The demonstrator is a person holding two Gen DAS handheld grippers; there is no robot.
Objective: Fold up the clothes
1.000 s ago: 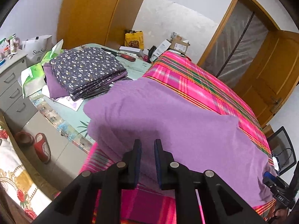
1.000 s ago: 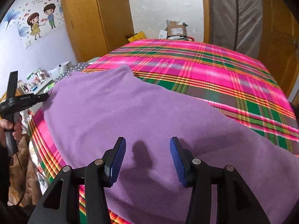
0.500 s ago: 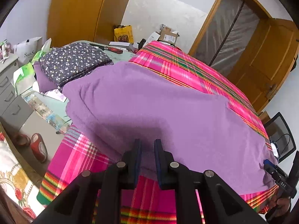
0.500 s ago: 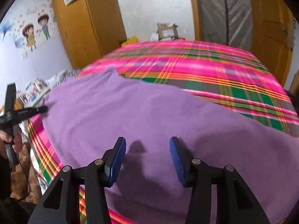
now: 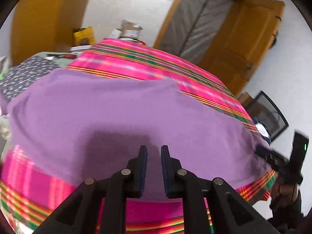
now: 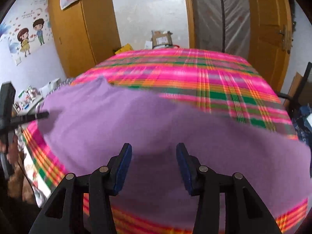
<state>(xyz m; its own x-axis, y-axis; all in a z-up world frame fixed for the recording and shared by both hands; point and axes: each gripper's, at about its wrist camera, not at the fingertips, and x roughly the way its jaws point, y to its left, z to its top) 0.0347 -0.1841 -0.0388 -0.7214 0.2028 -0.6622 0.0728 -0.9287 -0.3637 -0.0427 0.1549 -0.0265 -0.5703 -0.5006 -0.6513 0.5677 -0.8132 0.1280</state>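
Counted: 1 purple cloth (image 5: 120,113), 1 plaid bedspread (image 6: 195,74), 2 grippers — left gripper (image 5: 153,152), right gripper (image 6: 154,152), 1 folded floral stack (image 5: 25,74).

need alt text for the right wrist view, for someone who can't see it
A purple cloth lies spread on a pink plaid bedspread, with the right gripper open just above its near part. Behind the bed stand a wooden wardrobe and door.

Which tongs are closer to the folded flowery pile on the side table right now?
Left. The left tongs hang over the purple cloth at the end beside the flowery pile; the right tongs are at its far end.
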